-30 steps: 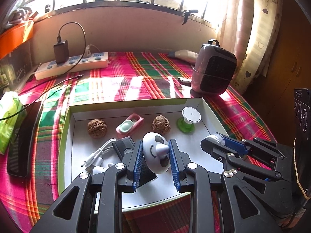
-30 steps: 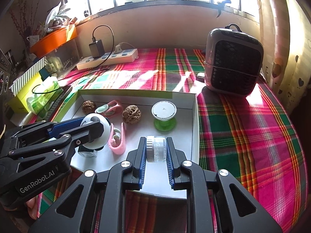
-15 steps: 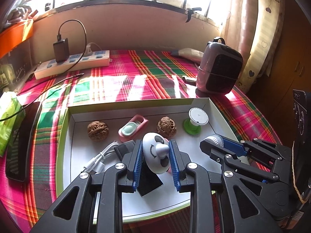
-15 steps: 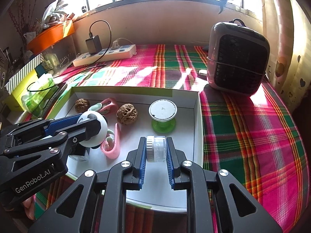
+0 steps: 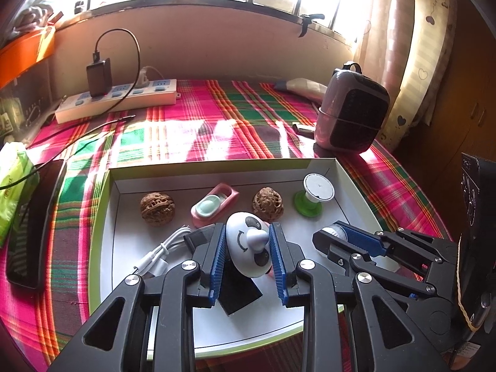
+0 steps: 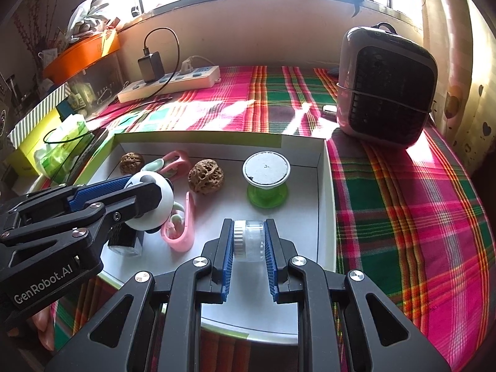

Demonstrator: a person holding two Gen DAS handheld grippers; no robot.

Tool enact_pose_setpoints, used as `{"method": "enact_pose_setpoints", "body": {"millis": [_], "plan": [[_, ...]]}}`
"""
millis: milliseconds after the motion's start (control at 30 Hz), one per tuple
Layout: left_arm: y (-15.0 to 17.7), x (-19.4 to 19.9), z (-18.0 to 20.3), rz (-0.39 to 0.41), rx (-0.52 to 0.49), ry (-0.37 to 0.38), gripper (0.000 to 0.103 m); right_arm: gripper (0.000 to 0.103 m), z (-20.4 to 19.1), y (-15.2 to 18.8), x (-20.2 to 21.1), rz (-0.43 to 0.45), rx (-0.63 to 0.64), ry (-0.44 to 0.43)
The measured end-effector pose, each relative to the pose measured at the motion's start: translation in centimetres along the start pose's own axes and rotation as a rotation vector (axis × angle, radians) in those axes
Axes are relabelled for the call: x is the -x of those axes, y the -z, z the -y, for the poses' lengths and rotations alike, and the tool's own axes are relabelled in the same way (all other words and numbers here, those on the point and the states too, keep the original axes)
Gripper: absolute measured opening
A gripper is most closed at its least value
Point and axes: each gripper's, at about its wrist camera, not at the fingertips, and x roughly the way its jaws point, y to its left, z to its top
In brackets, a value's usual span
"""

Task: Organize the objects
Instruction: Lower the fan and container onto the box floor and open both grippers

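Observation:
A shallow white box (image 5: 114,241) (image 6: 324,204) lies on the plaid cloth. My left gripper (image 5: 247,241) is shut on a white panda-faced ball (image 5: 248,251) (image 6: 152,207), held a little above the box floor. My right gripper (image 6: 249,241) is shut on a small clear jar with a white ribbed lid (image 6: 249,240), over the box's near right part. Inside the box lie two walnuts (image 5: 156,207) (image 5: 267,204), a pink case (image 5: 214,205), a green-and-white spool (image 5: 313,193) (image 6: 266,183), a white cable (image 5: 158,255), a pink clip (image 6: 183,226) and a black block (image 5: 238,291).
A small heater (image 5: 352,114) (image 6: 387,90) stands on the cloth behind the box to the right. A power strip with a black charger (image 5: 117,99) lies at the back left. A black phone (image 5: 34,226) and a green packet (image 5: 14,186) lie left of the box.
Both views have shifted slightly, so the box and heater sit a bit differently in frame. The panda ball and the jar stay gripped, and the black block under the ball shows more.

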Motion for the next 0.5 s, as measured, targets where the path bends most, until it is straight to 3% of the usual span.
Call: {"method": "enact_pose_setpoints", "body": {"millis": [500], "plan": [[0.15, -0.07, -0.05, -0.011, 0.009, 0.003, 0.029, 0.020, 0.03, 0.02, -0.01, -0.003, -0.010, -0.012]]}}
